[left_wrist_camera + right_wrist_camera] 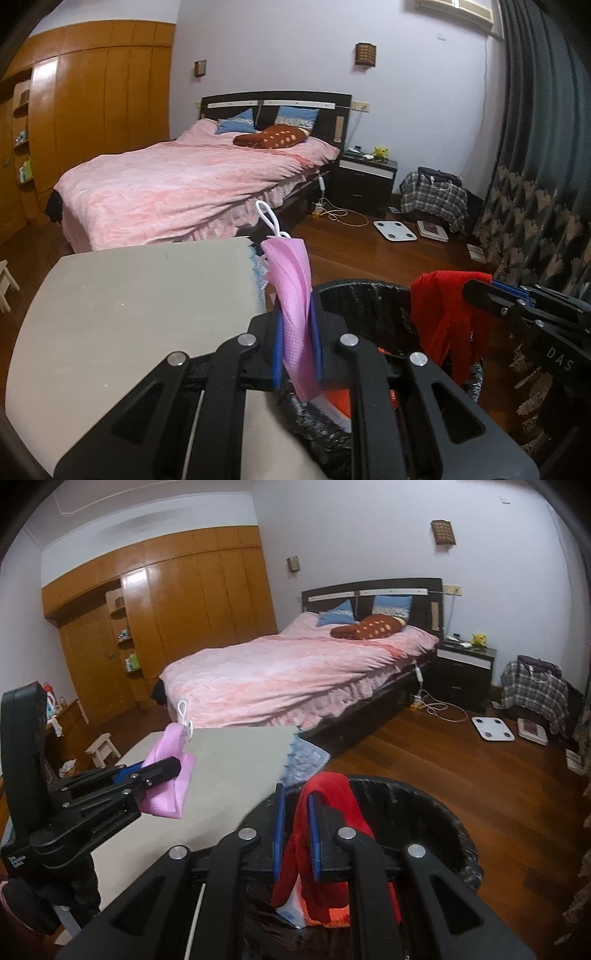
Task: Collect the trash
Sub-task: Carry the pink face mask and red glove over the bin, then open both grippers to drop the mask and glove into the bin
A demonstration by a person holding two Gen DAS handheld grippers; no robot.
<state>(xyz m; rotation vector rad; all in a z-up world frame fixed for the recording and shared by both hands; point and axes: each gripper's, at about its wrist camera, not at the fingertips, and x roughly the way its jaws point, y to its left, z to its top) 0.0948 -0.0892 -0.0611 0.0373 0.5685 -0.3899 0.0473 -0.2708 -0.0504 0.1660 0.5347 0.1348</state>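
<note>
Beside grey table (129, 314), bed (177, 184) behind: left hand-held gripper (297, 332) pinches pink mask (293, 295); right hand-held gripper (295, 830) clamps red cloth (328, 812) over bin (443, 812).

The pink mask (293, 314) is a soft non-woven cloth with a fine dimpled weave and smooth white elastic loops, while the red piece (325, 834) looks like a matt, limp fabric or thin plastic, which one I cannot tell. Both grippers are matt black plastic with shiny round metal pins and blue rubbery pads (316, 343), and the bin liner (424, 812) is crinkled, glossy black plastic film. The table top (140, 302) is smooth matt grey, the floor (461, 771) is polished glossy wood, and the bedspread (184, 184) is soft pink cloth
</note>
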